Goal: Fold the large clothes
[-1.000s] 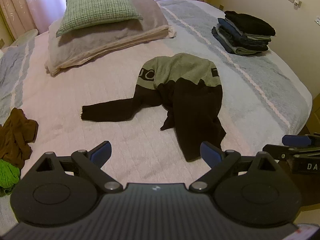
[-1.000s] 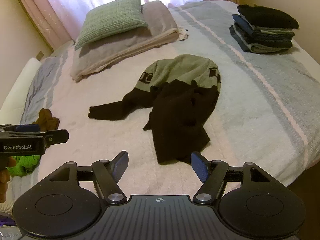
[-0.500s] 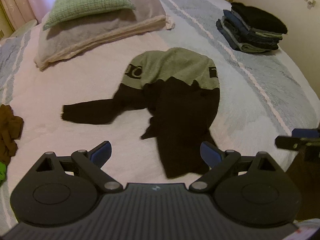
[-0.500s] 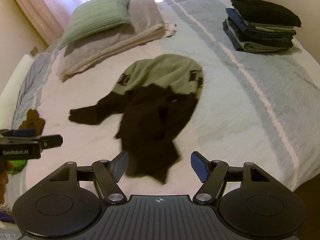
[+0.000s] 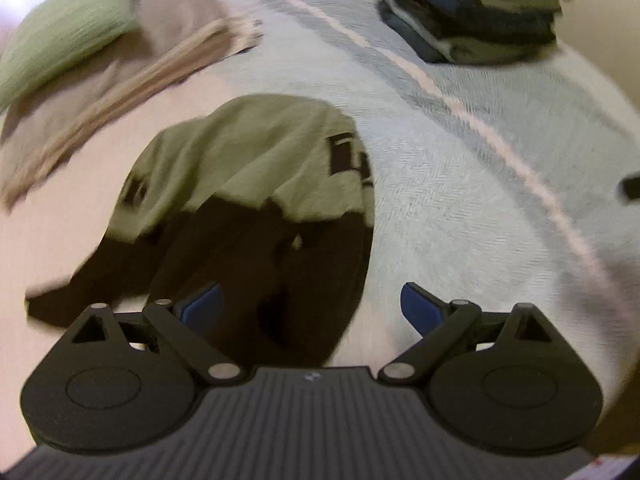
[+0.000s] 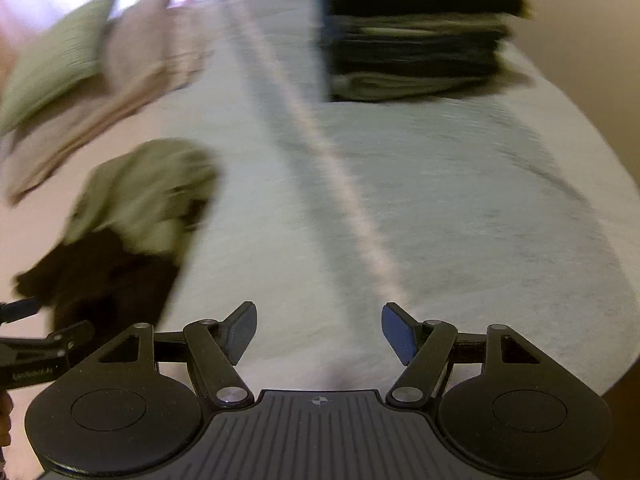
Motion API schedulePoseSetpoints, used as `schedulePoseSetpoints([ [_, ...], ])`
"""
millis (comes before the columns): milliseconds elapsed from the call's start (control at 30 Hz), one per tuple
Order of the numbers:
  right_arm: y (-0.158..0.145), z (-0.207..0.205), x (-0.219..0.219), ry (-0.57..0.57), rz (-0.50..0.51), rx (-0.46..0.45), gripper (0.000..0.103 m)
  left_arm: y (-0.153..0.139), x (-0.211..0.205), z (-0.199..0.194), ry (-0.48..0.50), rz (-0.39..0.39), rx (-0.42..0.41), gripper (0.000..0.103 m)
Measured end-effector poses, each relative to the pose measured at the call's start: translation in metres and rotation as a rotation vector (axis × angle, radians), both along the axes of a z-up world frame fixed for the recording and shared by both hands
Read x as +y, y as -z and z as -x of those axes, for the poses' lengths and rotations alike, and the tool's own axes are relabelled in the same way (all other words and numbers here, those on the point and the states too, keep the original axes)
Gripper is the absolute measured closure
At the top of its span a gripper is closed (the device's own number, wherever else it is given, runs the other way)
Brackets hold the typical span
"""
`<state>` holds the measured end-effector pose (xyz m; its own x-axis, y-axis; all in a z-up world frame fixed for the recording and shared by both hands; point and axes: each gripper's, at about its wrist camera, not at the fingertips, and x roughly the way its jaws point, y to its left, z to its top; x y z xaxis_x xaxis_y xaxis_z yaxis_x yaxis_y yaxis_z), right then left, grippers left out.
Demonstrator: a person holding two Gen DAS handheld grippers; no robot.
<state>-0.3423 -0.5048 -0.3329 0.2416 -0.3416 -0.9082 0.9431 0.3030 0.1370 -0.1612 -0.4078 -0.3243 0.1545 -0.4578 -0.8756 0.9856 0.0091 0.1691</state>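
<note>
A crumpled black and olive-green sweater [image 5: 256,200] lies on the bed, green part farther away, black part nearer. My left gripper [image 5: 312,306] hovers open just over the sweater's near black edge, with nothing between its fingers. In the right wrist view the same sweater [image 6: 128,216] sits at the left, blurred. My right gripper [image 6: 318,330] is open over bare bedspread to the right of the garment. The left gripper's body [image 6: 36,356] shows at the left edge of the right wrist view.
A stack of folded dark clothes [image 5: 476,16] [image 6: 416,32] rests at the far right of the bed. A green cushion on grey pillows [image 5: 100,48] lies at the far left. The striped bedspread [image 6: 440,200] stretches between; its edge drops off on the right.
Both grippers have moved forward and down toward the bed. The left one now sits close over the sweater; the right one has swung to the right, over bare bedspread. Both stay open.
</note>
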Motion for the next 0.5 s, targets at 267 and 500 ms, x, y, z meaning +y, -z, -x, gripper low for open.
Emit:
schedulePoseSetpoints([
  [267,0.058,0.091,-0.04,0.191,-0.088,0.083,0.037,0.09,-0.071,0.023,0.125,0.02,-0.195,0.009],
  [500,0.081,0.09,-0.039,0.216,-0.142,0.076,0.037,0.128,-0.107,0.009,0.123,0.073,-0.274,0.016],
])
